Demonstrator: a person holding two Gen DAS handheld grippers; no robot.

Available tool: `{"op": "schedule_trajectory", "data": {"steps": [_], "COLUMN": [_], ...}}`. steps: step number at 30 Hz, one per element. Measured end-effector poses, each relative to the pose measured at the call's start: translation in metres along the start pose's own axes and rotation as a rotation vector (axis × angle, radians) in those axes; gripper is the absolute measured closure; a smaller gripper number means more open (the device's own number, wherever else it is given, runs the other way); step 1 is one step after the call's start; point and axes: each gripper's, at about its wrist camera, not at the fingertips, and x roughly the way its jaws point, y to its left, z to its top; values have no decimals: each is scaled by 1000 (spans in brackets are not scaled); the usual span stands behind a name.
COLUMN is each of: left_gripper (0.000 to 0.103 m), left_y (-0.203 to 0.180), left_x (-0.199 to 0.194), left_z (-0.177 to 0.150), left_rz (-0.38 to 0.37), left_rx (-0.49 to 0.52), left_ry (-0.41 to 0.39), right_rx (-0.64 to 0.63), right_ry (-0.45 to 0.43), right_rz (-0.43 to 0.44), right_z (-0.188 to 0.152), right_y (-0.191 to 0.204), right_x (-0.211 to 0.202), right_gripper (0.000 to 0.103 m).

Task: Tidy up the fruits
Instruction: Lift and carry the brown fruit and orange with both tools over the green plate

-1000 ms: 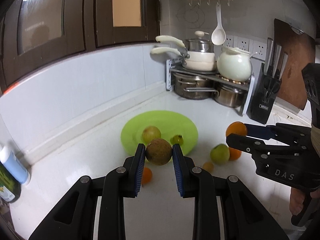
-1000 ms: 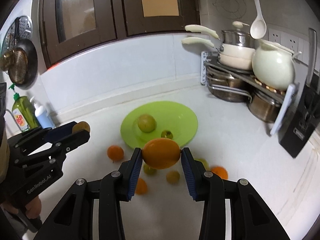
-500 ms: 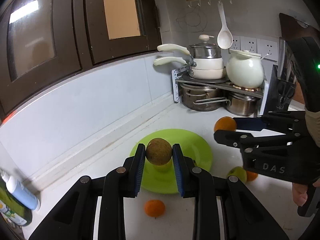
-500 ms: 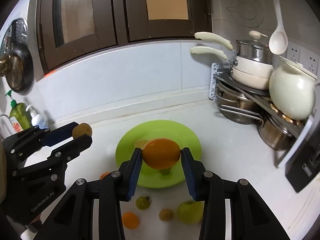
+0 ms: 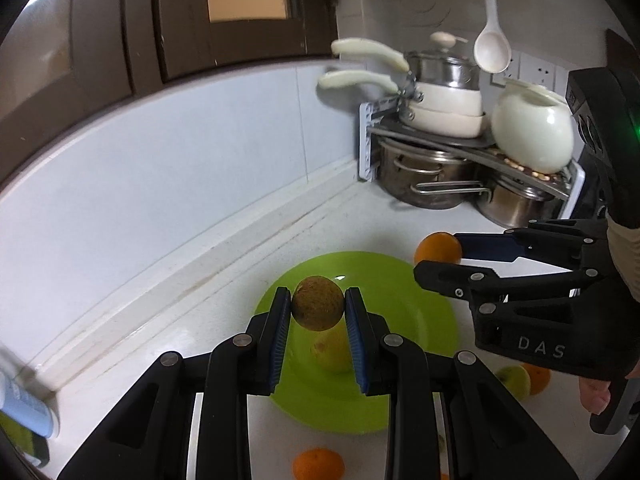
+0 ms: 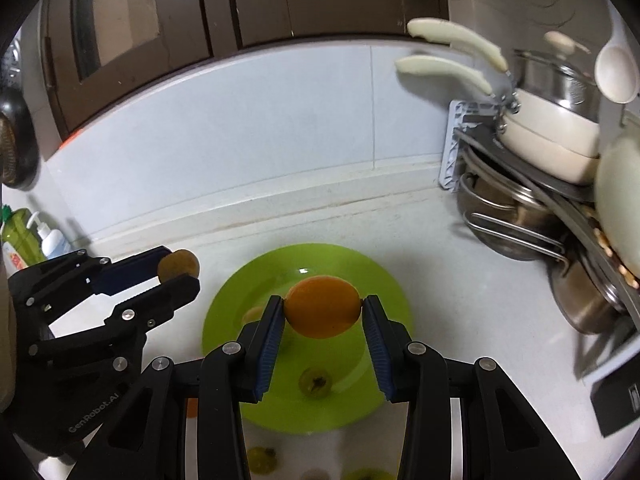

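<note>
A: What does the left gripper [image 5: 318, 312] hold?
B: It's clamped on a round brown fruit [image 5: 318, 308] above the lime-green plastic plate [image 5: 420, 304].
A: And the right gripper [image 6: 322, 314]?
B: It pinches one smooth orange [image 6: 322, 312] over that plate, where two greenish fruits lie.

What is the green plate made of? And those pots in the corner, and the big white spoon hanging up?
The green plate looks like glossy plastic: very bright, even colour with a small light glint. The pots on the rack look like polished stainless steel, silvery and mirror-like. The white spoon looks like smooth plastic or ceramic; I cannot tell which from its plain matte surface.
</note>
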Motion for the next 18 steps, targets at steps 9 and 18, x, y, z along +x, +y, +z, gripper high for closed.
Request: {"op": "schedule_trajectory", "data": {"steps": [9, 18], "left_gripper": [75, 75], "left_y": [10, 19], "left_x": [57, 97], "left_z": [4, -2], "left_rz": [-20, -38], "left_rx": [3, 2], "left_ry": [95, 180], "right_rx": [-52, -88], "right_ry": [126, 210], "right_rz": [-1, 2], "right_z": [11, 10], "right_y": [-5, -2], "right_x": [56, 90], "right_gripper": [62, 62]}}
